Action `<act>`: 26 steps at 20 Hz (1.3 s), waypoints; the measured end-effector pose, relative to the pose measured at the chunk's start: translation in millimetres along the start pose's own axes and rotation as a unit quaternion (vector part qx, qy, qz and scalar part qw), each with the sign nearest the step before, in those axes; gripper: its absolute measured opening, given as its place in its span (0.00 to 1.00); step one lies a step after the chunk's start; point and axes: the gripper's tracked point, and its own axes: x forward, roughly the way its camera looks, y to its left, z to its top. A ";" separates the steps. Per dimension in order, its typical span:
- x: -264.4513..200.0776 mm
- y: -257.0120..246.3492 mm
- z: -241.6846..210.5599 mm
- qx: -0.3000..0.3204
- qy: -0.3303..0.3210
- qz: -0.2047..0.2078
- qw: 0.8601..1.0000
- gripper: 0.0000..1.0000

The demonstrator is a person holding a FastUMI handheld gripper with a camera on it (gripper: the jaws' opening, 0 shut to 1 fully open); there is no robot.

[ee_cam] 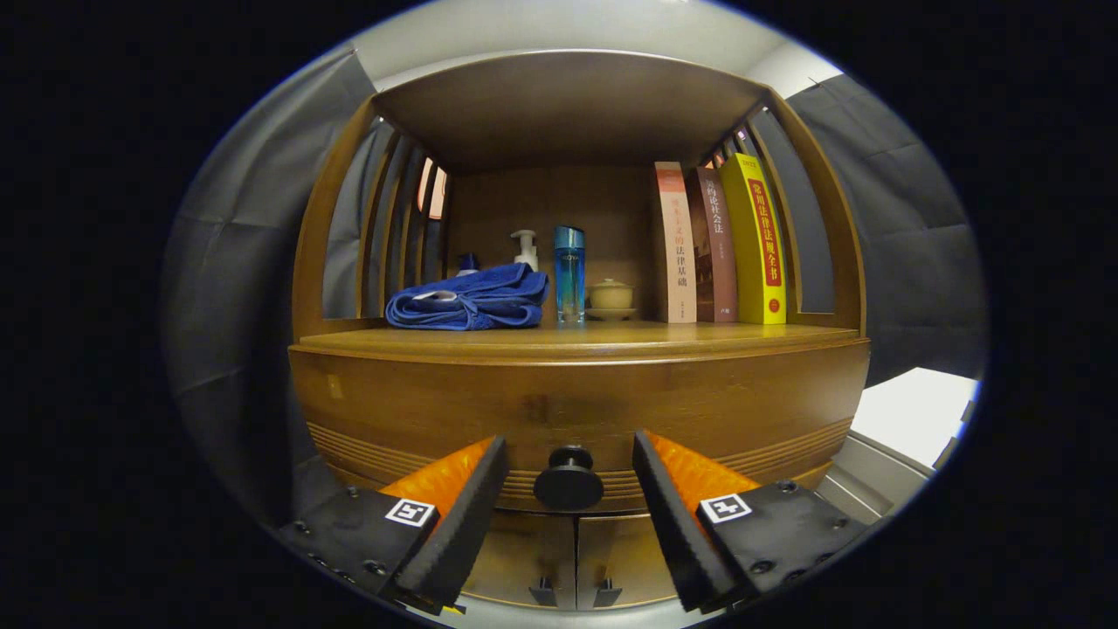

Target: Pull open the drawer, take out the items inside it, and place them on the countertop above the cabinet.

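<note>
**Gripper facing the drawer knob**

We are holding the gripper (569, 476) wide open, with nothing between its fingers pressed or held. The round dark knob (569, 479) is sitting in the gap between the two fingertips, touching neither. That knob is standing out from the wooden drawer (576, 411) front, which is lying flush with the cabinet and is not yet pulled out. Below the knob we are seeing two cabinet doors (572, 559) meeting at a seam. Above the drawer the worktop (576, 339) is carrying a folded blue towel (469, 299), a white pump bottle (525, 249) just behind it, a tall blue bottle (569, 275) beside the towel, a small lidded bowl (610, 298), and three upright books (721, 245) leaning against the slatted side.
</note>
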 end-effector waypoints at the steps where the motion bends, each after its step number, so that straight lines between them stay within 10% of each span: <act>1: 5.0 0.9 -2.8 0.000 0.004 -0.002 1.000 0.94; 12: 20.3 -5.1 -21.1 0.003 0.020 -0.018 1.000 0.52; 26: -43.5 -4.9 -10.8 0.009 0.035 -0.029 0.999 0.36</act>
